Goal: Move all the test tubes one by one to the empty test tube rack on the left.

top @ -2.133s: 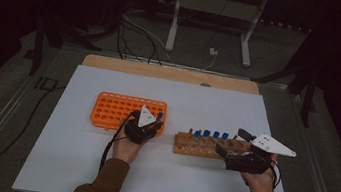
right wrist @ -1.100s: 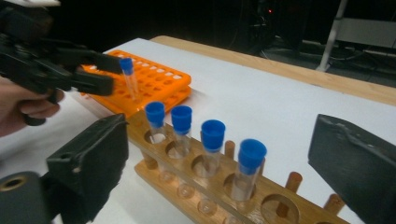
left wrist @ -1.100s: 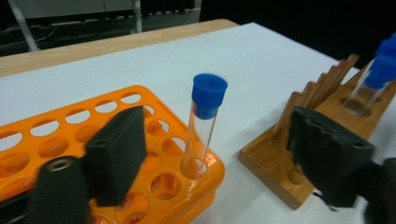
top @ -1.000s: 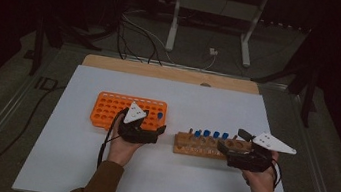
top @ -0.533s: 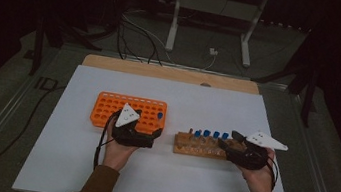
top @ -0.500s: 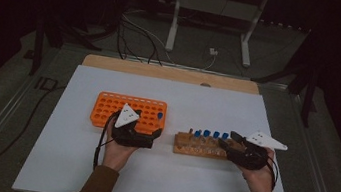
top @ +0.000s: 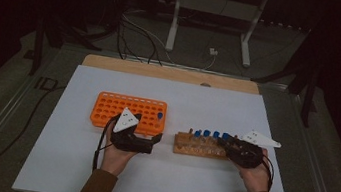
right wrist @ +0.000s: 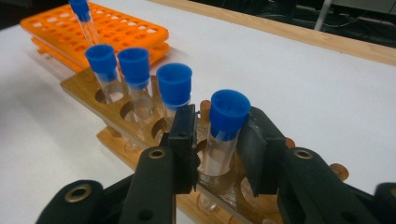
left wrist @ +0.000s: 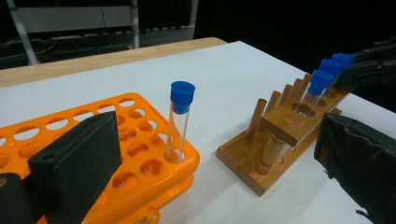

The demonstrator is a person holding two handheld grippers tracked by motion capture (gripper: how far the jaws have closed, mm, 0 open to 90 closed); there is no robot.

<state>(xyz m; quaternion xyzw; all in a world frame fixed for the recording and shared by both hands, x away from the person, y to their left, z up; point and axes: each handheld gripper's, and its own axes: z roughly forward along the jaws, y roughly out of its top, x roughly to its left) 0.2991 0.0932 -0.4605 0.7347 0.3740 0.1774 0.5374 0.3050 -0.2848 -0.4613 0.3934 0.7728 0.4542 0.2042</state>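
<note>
My right tongs (right wrist: 215, 154) have just been closing around a light, slippery, fragile tube (right wrist: 219, 140), gripping below its cap; left tongs (left wrist: 210, 186) gape empty.

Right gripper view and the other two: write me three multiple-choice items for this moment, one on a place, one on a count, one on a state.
1. Where does the single tube outside the wooden rack stand?
A. In the orange rack
B. Flat on the table
C. In the left gripper

2. How many blue-capped tubes stand in the wooden rack?
A. Two
B. Four
C. Six

3. How is the right gripper?
A. Wide open above the orange rack
B. Jaws on either side of the nearest tube
C. Holding a loose cap

Key: 1 A, its foot sits in a corner hole of the orange rack; 2 B, four blue caps line up in the right gripper view; 3 B, the jaws have just been closing with that tube between them.
</note>
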